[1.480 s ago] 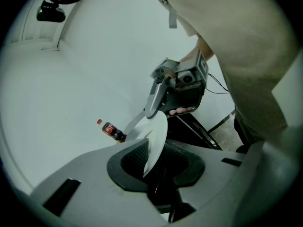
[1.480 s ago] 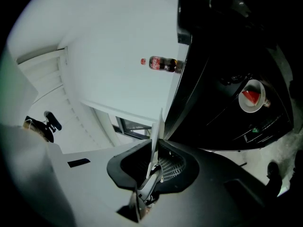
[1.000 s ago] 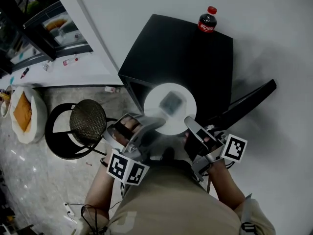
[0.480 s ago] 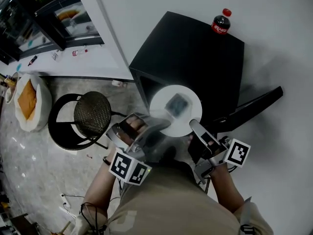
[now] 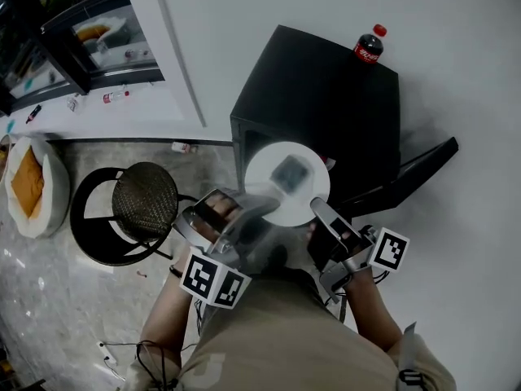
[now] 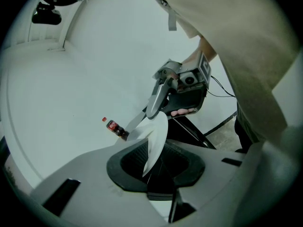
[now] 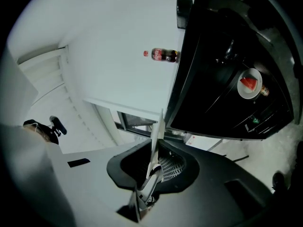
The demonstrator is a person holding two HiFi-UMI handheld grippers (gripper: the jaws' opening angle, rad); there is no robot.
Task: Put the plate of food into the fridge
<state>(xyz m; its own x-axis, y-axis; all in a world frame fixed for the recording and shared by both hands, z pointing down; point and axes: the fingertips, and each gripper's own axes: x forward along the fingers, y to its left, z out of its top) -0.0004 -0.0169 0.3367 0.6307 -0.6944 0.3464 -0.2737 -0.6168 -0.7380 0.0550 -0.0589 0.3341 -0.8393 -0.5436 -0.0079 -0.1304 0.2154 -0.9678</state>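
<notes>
White round plate [image 5: 286, 182] of food sits pinched at opposite rims by my left gripper [image 5: 254, 206] and right gripper [image 5: 317, 210], over the small black fridge's [image 5: 326, 80] front top edge; its open cavity lies lower, facing me.

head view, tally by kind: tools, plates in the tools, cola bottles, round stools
tools: 2, left tool and right tool
plate: 1
cola bottle: 1
round stool: 1
total: 5
</notes>
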